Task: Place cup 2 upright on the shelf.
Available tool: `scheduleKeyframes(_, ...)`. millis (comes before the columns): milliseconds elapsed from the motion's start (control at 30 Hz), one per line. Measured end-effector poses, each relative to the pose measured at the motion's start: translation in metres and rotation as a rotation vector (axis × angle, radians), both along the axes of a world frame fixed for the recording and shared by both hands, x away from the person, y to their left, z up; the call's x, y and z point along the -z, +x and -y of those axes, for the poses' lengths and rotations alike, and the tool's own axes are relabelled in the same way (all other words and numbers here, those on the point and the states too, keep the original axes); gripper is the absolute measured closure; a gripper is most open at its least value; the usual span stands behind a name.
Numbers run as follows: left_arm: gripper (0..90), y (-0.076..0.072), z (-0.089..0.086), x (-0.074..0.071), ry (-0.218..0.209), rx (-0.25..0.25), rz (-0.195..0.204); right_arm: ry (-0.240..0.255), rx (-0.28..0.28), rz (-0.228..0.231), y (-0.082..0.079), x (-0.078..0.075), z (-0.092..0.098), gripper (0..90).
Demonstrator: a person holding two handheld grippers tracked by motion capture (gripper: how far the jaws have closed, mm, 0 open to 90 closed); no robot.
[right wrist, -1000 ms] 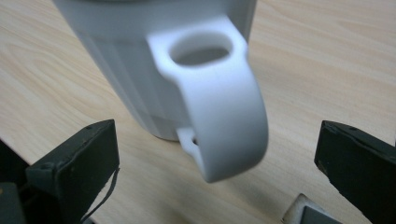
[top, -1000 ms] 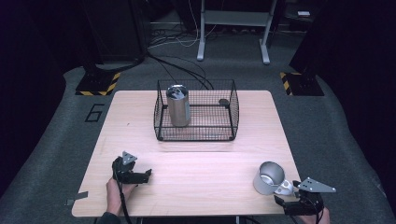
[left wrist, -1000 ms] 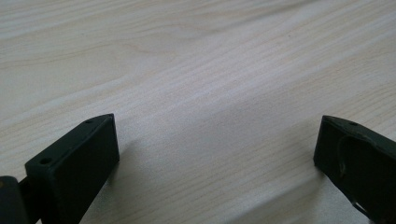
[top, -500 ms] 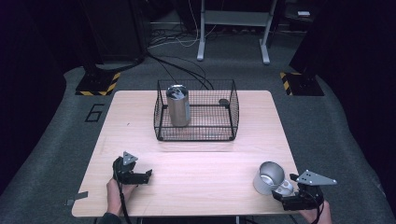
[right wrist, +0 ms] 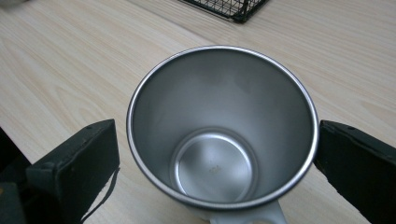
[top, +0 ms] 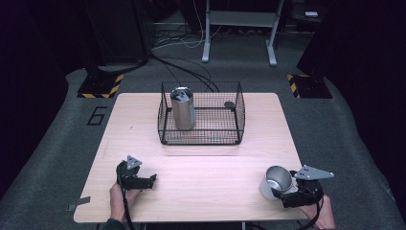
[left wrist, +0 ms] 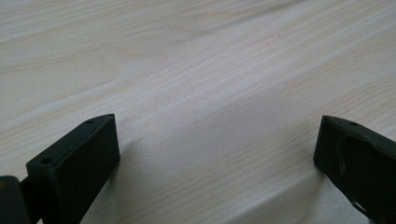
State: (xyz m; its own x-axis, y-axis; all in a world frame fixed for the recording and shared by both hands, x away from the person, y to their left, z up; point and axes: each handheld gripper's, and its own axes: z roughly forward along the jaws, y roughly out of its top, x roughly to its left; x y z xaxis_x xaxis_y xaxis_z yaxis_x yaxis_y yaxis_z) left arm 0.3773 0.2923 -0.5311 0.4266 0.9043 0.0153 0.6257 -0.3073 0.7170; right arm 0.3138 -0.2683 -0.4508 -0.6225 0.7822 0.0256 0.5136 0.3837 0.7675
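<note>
A steel cup [top: 276, 180] with a white handle [right wrist: 245, 217] stands near the table's front right corner. My right gripper [top: 284, 192] is open around it, one jaw on each side of the rim. In the right gripper view the empty cup [right wrist: 219, 126] sits between the jaws, with a small gap at the left jaw. My left gripper [top: 147, 181] rests open low over the bare wood at the front left, with nothing between its jaws [left wrist: 217, 149]. A tall steel tumbler [top: 183, 108] stands upright in the left part of a black wire basket [top: 201, 140].
The basket sits at the middle back of the wooden table [top: 206, 167], and a small dark round object [top: 230, 104] lies in its far right corner. Its near corner [right wrist: 233, 11] shows beyond the cup. Grey carpet and cables [top: 191, 72] surround the table.
My right gripper has moved slightly forward and left, closing in around the steel cup. The left gripper, the cup and the basket have stayed put.
</note>
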Motion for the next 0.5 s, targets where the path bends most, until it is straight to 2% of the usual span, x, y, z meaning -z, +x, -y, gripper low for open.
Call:
scheduleKeyframes(133,0.1,0.0002,0.0002,-0.0002,0.003,0.001,-0.002,-0.020,-0.001,-0.005,0.0054,0.0005,-0.0051,1.2)
scheduleKeyframes(300,0.1,0.0006,0.0031,0.0002,-0.013,-0.009,-0.007,-0.051,0.008,-0.001,0.0093,0.0017,-0.0096,4.5)
scheduleKeyframes(500,0.1,0.0016,0.0039,0.0005,-0.010,-0.011,0.002,-0.061,0.009,0.002,0.0086,0.0027,-0.0100,4.8)
